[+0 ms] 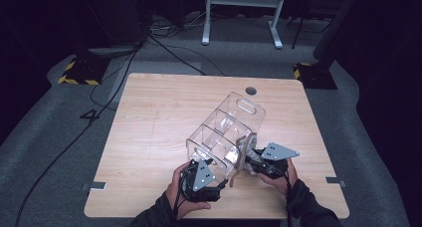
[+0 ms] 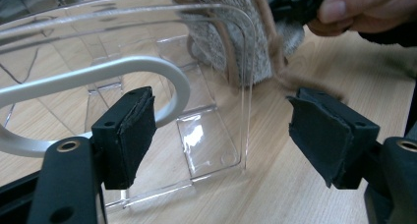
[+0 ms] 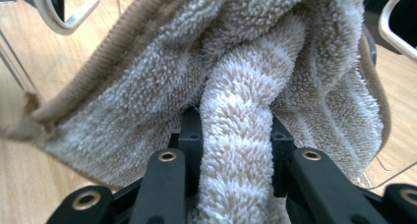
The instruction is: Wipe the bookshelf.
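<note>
Now the right gripper (image 3: 236, 150) pinches the fluffy cloth (image 3: 246, 76) against the clear organizer (image 1: 226, 132), tilted on the table (image 1: 149, 137); the left gripper (image 2: 221, 130) gapes around its handle end (image 2: 98, 71). Steady the organizer, then wipe gently.

On the table (image 1: 149, 117) the compartment organizer (image 1: 224, 132) lies tipped before me. My left gripper (image 1: 201, 174) sits at its near end; my right gripper (image 1: 261, 162), to its right, pinches the towel (image 1: 244, 152) against its side.
</note>
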The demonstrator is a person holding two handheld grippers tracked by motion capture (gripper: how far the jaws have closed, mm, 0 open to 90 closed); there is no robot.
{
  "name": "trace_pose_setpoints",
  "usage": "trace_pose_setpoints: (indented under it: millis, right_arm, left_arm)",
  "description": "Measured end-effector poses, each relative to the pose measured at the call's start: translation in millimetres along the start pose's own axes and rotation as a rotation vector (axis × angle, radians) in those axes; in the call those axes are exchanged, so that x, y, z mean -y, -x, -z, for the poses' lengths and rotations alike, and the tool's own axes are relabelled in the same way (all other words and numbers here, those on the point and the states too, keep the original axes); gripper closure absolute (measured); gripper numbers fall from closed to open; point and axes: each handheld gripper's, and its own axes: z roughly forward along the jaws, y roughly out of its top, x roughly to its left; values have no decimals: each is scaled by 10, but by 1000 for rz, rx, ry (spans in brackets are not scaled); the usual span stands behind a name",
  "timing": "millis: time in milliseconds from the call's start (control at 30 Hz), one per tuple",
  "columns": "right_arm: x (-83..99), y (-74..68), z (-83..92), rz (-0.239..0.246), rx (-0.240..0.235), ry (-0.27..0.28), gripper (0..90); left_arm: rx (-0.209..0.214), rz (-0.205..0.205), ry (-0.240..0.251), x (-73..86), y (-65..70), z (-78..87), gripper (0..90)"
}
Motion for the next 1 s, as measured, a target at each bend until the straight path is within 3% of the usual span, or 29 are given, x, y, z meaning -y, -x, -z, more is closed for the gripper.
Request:
trace_pose_setpoints:
  millis: [100, 200, 367, 467, 567, 600, 733, 800, 833, 1000]
  right_arm:
    - [-8, -26, -13, -7, -17, 0, 700]
    - [-31, -119, -41, 29, -65, -14, 700]
    - [-61, -315, -127, 84, -94, -42, 699]
    - [-59, -380, -167, 91, -61, -58, 698]
    - [-66, -380, -173, 81, -49, -47, 698]
    - [-84, -386, -162, 78, -27, -24, 696]
    - [-118, -388, -156, 78, 0, -4, 693]
    - [-129, -390, -163, 78, 2, -8, 692]
    - [-131, -386, -174, 74, 8, -10, 693]
    - [-144, -391, -214, 77, -1, -17, 693]
  left_arm:
    - [-32, -4, 5, -9, -9, 18, 294]
    - [-46, 34, -22, 16, -73, 8, 302]
    - [-90, 99, -26, 69, -192, 81, 437]
    - [-128, 119, -53, 88, -259, 160, 381]
    - [-142, 129, -45, 109, -276, 223, 302]
    - [-174, 120, -43, 127, -252, 266, 299]
    - [-180, 120, -29, 162, -190, 341, 299]
    - [-194, 125, -2, 187, -153, 406, 323]
    - [-173, 131, 6, 197, -154, 429, 411]
    - [-162, 113, -1, 200, -160, 433, 468]
